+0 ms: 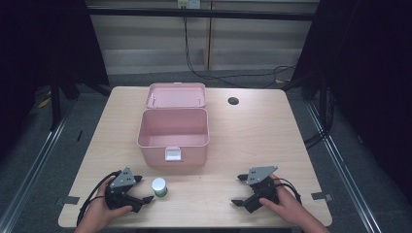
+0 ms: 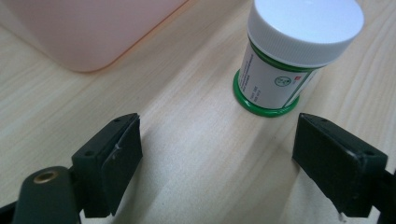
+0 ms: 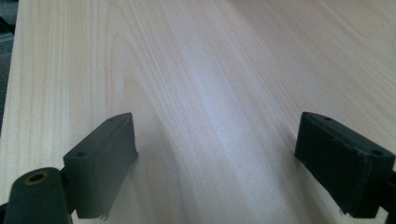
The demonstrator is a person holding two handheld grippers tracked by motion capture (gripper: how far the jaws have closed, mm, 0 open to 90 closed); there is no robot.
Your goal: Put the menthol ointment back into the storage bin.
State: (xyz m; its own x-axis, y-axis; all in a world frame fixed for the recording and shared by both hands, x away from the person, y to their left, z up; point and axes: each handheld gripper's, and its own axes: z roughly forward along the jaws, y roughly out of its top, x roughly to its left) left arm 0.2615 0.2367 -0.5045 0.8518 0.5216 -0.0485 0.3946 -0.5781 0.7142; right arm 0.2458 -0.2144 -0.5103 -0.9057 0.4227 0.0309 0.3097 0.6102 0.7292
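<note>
A pale wood-grain surface point(image 1: 243, 141) stands in a dim room with dark curtains at the sides and cables trailing along the floor behind. At its near edge the left claw point(image 1: 143, 188) is spread wide and empty, aimed at a small jar point(image 1: 159, 187) with a white screw cap and a green-and-white label, which stands upright just beyond the tips. In the left gripper view the jar point(image 2: 289, 60) sits ahead of the gap and off toward the right-hand jaw, not centred. Beyond it, an open pink box point(image 1: 173, 136) sits mid-surface with its lid point(image 1: 176, 94) swung back and its white latch point(image 1: 173, 154) facing the person.

The step in hand looks like taking the jar, likely to go into the box. To do it well, the left claw should shift sideways until the jar is centred between the jaws, then advance low and level so the pads meet the labelled body below the cap — gripping the cap risks tipping it.

The right claw point(image 1: 239, 190) is also spread and holds nothing, well apart from the jar; its own view offers bare wood point(image 3: 210, 93). The high view gives the box's empty interior and the spacing of everything — the left gripper view gives the label detail and the off-centre alignment.
</note>
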